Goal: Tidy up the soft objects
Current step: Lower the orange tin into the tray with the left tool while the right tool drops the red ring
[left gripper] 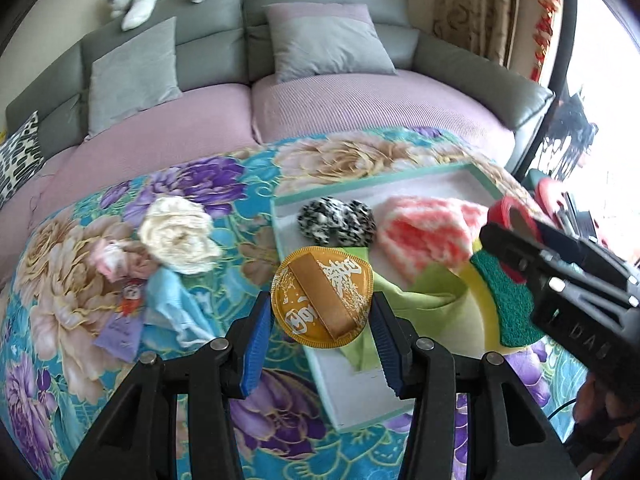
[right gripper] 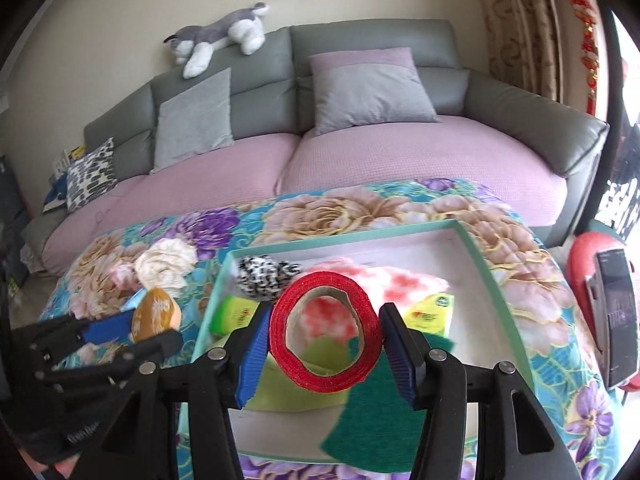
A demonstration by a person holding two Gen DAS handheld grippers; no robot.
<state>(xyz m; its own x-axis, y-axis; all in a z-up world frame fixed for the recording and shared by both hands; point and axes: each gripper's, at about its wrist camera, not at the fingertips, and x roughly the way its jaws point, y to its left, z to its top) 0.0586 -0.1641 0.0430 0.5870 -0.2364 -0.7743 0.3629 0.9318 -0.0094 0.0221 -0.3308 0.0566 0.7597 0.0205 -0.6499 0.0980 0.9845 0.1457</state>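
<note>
Orange and round, a flat padded disc with a tan strap and white lettering (left gripper: 322,298) sits clamped between the blue pads of the left claw (left gripper: 322,316), held above the near left corner of the shallow white tray with a mint-green rim (left gripper: 288,200). In the right wrist view this same disc shows edge-on, just left of the tray. The right claw (right gripper: 324,334) grips a red ring-shaped roll of ribbon on a cardboard core (right gripper: 324,330), its pads pressing on both sides of the roll, and it hangs over the tray's middle.

Inside the tray lie a black-and-white speckled fluffy bundle (left gripper: 336,222), a pink-and-white fuzzy cloth (left gripper: 428,236), a light green folded cloth (left gripper: 420,300) and a yellow sponge with a dark green scouring face (left gripper: 508,300); the pink cloth touches the speckled bundle's right side. A yellow-green packaged sponge (right gripper: 234,314) rests at the tray's left wall.

The tray stands on a surface covered by a teal cloth with large purple and beige flowers (left gripper: 60,320). Left of the tray, on that cloth, lie a cream ruffled fabric rosette (left gripper: 178,236), a pale pink crumpled cloth (left gripper: 116,258), a light blue cloth (left gripper: 172,308) and a small lavender pouch (left gripper: 120,332), all close together.

Behind stands a grey sofa with a lilac seat cover (left gripper: 360,108), a grey-and-white plush husky (right gripper: 220,38) lying on its back.
</note>
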